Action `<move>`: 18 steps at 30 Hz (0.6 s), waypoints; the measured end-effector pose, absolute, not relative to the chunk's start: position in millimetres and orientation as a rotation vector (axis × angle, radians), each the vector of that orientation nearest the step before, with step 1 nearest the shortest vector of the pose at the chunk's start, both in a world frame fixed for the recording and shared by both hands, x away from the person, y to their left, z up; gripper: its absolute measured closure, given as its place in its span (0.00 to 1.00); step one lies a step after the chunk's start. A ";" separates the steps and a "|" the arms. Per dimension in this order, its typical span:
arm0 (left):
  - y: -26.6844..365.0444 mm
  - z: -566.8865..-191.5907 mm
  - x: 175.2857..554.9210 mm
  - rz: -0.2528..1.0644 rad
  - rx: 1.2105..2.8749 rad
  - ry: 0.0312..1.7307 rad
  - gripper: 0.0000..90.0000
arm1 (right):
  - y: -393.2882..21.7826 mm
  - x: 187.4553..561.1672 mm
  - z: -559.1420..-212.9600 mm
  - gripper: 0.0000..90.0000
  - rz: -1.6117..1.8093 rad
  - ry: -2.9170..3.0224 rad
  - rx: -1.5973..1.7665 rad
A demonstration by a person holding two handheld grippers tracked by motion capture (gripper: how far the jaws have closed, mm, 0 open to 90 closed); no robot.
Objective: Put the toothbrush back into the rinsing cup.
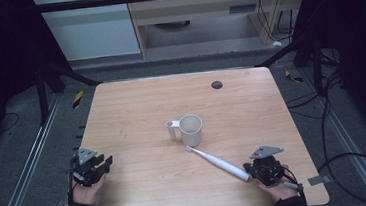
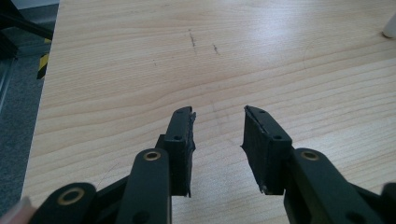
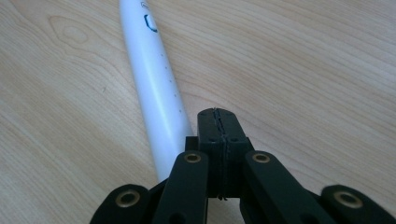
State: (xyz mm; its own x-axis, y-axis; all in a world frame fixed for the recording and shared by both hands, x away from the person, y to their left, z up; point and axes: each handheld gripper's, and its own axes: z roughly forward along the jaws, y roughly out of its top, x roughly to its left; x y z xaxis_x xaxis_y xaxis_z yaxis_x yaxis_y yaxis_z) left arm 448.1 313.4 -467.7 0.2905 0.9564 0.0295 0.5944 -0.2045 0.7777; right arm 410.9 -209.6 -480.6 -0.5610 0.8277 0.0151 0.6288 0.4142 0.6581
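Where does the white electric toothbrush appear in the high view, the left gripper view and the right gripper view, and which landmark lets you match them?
High view: the electric toothbrush lies slanted on the table, right of centre, brush head by the white mug, base at the right gripper.
Left gripper view: not in this picture.
Right gripper view: the handle runs from top centre down to the left of the shut fingers.
Shared landmark: the wooden tabletop.

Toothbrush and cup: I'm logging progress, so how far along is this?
Nothing looks done: the electric toothbrush lies flat on the table, its head near the white cup. The right gripper sits shut beside its handle, not holding it; the left gripper waits open. Gripping and lifting remain.
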 end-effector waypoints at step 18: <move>313.0 -467.8 448.2 0.695 1.899 1.385 0.70 | -206.3 401.2 -481.0 1.00 0.922 2.375 1.253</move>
